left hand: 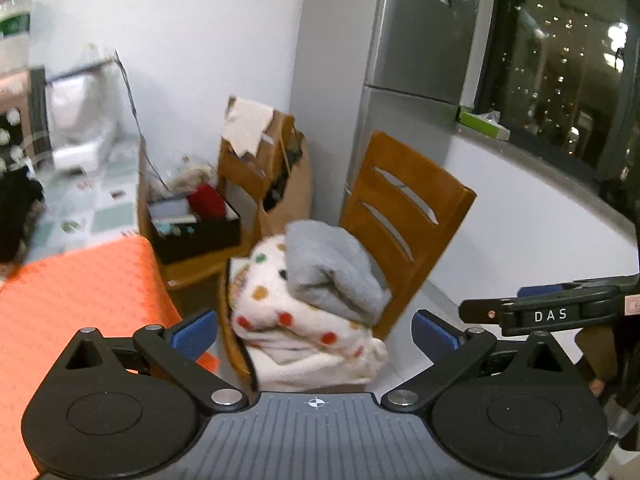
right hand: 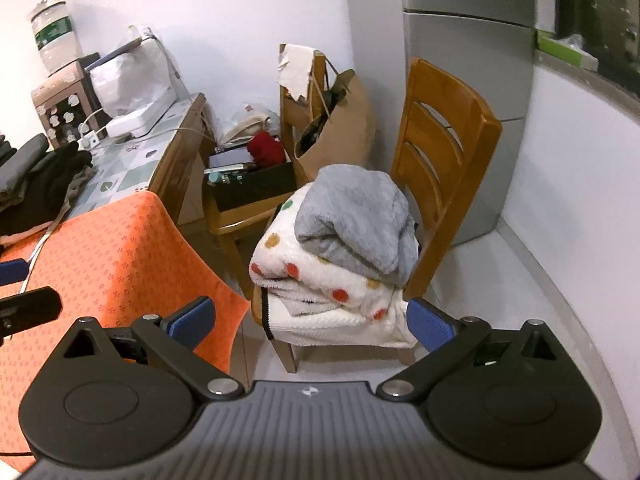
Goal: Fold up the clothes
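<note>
A grey fleece garment [left hand: 332,268] [right hand: 356,220] lies on top of a white garment with coloured dots [left hand: 288,320] [right hand: 320,284], both piled on a wooden chair [left hand: 404,216] [right hand: 444,148]. My left gripper [left hand: 316,336] is open and empty, held in the air in front of the pile. My right gripper [right hand: 312,320] is open and empty, also short of the pile. The right gripper's side shows at the right edge of the left wrist view [left hand: 552,312].
An orange cloth [left hand: 80,300] [right hand: 116,256] covers the table at left. Dark clothes [right hand: 36,184] lie on it further back. A second chair with a black box [right hand: 248,184] and a brown paper bag [right hand: 340,120] stand behind. A grey fridge [right hand: 468,100] is at right.
</note>
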Motion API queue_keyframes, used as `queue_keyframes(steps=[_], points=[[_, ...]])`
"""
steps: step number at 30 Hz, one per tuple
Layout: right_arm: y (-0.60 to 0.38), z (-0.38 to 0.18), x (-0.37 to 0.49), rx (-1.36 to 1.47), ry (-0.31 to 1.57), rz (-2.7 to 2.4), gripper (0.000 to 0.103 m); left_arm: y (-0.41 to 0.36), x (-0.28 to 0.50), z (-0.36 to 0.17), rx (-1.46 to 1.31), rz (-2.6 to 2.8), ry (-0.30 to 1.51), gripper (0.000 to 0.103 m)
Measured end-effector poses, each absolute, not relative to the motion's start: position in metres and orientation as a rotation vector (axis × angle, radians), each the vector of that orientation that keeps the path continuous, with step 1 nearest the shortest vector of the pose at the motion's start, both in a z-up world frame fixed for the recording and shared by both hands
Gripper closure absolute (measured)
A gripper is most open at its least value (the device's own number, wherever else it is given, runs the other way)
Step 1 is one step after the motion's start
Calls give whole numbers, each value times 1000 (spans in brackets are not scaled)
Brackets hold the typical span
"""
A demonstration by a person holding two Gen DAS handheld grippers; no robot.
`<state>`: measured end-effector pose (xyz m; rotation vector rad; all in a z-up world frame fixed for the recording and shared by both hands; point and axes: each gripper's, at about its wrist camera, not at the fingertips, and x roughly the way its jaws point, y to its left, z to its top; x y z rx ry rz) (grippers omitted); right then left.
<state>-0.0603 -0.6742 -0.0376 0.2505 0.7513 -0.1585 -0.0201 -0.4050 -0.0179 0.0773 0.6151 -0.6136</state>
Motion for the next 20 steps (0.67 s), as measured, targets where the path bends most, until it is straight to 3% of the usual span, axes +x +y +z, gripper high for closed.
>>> queue_keyframes(steps=[20], points=[[-649, -64, -79, 205, 708, -214, 1, -379, -44, -56, 98, -708, 682, 0]])
